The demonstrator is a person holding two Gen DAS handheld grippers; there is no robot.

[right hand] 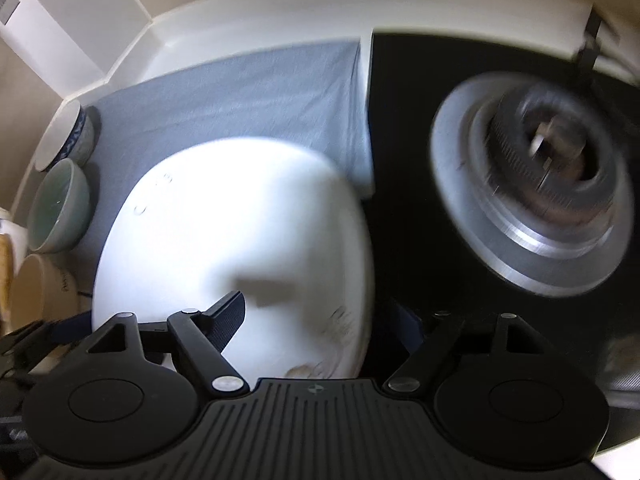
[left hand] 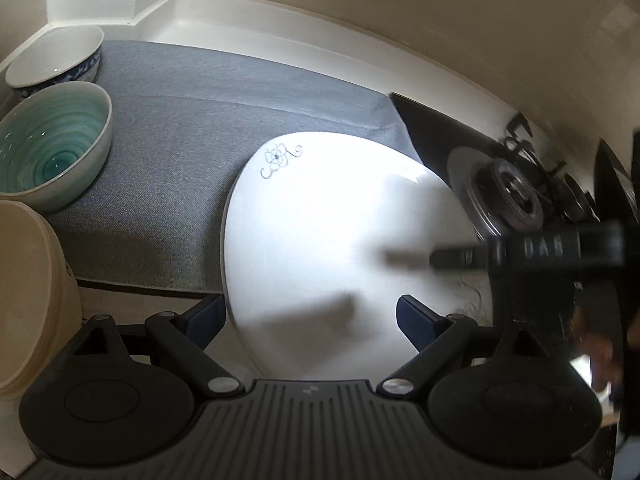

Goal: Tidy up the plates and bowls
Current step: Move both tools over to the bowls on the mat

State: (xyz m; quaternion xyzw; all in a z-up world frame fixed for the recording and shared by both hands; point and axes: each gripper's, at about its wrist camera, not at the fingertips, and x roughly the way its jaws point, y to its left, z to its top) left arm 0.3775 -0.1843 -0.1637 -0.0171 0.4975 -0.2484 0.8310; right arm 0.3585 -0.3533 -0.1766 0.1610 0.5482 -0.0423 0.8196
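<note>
White plate (left hand: 340, 240) sits half on the grey mat (left hand: 200, 140), its edge at three o'clock overhanging toward the black cooktop (right hand: 400, 160). Small flower print at the plate's eleven o'clock in the left view.

My left gripper (left hand: 310, 314) hangs over the plate's near rim, fingers spread wide — one at the rim's seven o'clock off the plate, the other over the white surface. Nothing pinched.

My right gripper (right hand: 320, 314) stands released too, jaws wide; the plate's right rim lies between them, pads not pressing as far as I can tell. The right view is smeared, so contact is uncertain.

Bowls line up at nine o'clock: a blue-patterned bowl (left hand: 56, 60) at the back, a teal bowl (left hand: 52, 144) next, a cream bowl (left hand: 32, 300) nearest.

Risks — the plate is glossy and shallow; a pinch on the thin rim could slip. The burner (right hand: 532, 176) at two o'clock stands close to that overhanging edge; a sideways nudge could knock the plate against it.
</note>
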